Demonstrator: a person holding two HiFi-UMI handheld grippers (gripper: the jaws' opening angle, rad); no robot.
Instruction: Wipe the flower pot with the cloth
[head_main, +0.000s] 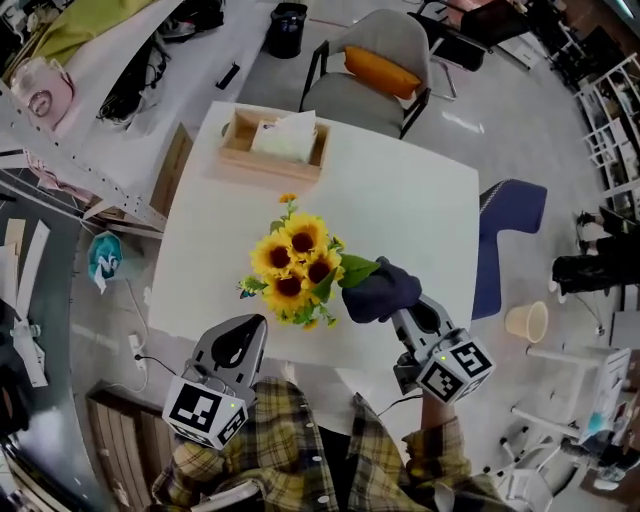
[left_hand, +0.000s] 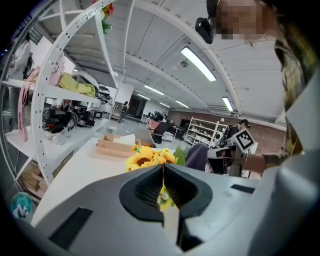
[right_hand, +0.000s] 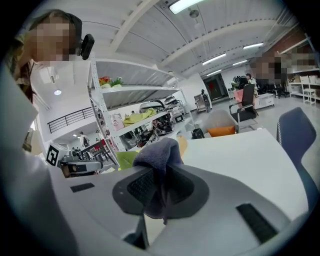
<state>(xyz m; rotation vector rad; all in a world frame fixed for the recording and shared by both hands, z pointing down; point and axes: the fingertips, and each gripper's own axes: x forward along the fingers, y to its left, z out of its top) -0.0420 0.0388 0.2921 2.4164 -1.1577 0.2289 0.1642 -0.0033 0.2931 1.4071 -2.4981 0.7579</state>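
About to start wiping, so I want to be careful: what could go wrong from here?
The sunflowers hide the pot from the head view, so the cloth in the right hand-held gripper may hit blooms and leaves first. The left hand-held gripper is shut and off the plant: nothing steadies it, and a push might tip it.

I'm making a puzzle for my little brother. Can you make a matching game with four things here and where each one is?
Things:
1. cloth
2. sunflowers
3. orange cushion
4. beige cup

Places:
A. on the floor
B. on the grey chair
C. pinched in the right tongs
D. on the white table

Pairs: 1-C, 2-D, 3-B, 4-A
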